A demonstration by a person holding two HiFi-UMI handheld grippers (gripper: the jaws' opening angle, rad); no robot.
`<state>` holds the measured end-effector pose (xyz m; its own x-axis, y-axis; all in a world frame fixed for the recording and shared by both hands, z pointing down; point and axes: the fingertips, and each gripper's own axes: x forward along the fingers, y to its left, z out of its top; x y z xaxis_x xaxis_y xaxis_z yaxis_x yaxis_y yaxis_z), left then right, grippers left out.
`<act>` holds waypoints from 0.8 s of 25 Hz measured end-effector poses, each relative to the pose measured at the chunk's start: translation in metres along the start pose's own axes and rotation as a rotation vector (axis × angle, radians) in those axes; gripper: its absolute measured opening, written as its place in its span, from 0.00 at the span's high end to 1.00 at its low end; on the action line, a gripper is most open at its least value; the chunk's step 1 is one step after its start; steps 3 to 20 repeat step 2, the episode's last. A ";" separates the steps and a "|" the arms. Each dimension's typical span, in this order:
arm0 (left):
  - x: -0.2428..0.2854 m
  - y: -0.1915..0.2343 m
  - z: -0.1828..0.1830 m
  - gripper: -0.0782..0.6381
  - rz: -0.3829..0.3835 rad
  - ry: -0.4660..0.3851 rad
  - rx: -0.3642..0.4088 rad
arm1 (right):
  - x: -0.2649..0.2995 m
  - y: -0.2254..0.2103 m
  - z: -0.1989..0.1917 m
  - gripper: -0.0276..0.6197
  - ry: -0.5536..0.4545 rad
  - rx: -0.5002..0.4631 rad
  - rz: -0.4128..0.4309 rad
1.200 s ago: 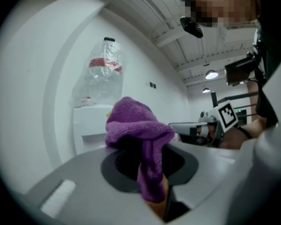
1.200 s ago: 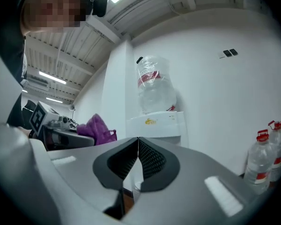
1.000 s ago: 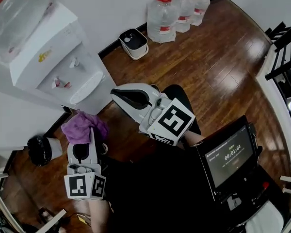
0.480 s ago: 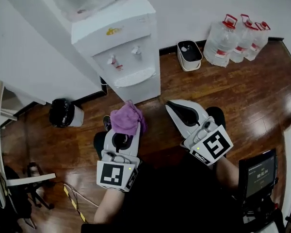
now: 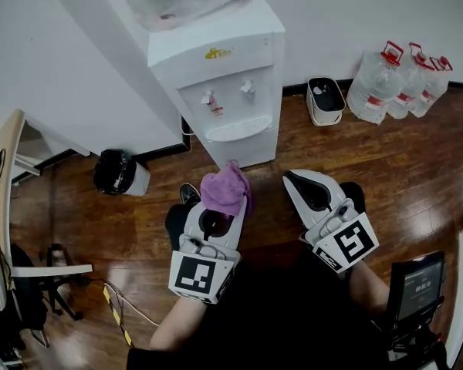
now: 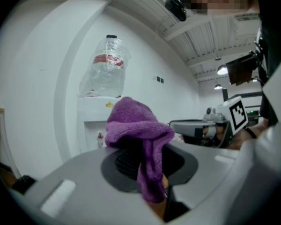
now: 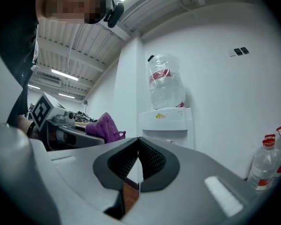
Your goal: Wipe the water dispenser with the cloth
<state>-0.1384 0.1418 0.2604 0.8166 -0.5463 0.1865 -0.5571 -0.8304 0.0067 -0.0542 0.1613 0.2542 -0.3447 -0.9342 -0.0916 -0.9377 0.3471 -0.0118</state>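
Facing the water dispenser [image 5: 230, 83], left hand-held gripper [image 6: 145, 167] clamps the soft, surely floppy cloth [image 6: 135, 124] mid-bunch; right hand-held gripper [image 7: 138, 161] closed, empty.

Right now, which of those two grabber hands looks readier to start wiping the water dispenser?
Probably the left gripper: its jaws are shut on the purple cloth, facing the water dispenser. The right gripper is shut with nothing in it.

The cloth [image 5: 225, 190] is fuzzy purple terry. The water dispenser [image 5: 216, 60] has a smooth white plastic shell. The floor [image 5: 417, 168] is dark, glossy wood. The bottles [image 5: 378, 82] are clear plastic.
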 end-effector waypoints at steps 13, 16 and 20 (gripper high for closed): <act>0.000 0.003 0.003 0.74 -0.004 -0.014 0.003 | 0.007 0.002 0.001 0.95 -0.005 -0.007 0.006; 0.000 0.003 0.003 0.74 -0.004 -0.014 0.003 | 0.007 0.002 0.001 0.95 -0.005 -0.007 0.006; 0.000 0.003 0.003 0.74 -0.004 -0.014 0.003 | 0.007 0.002 0.001 0.95 -0.005 -0.007 0.006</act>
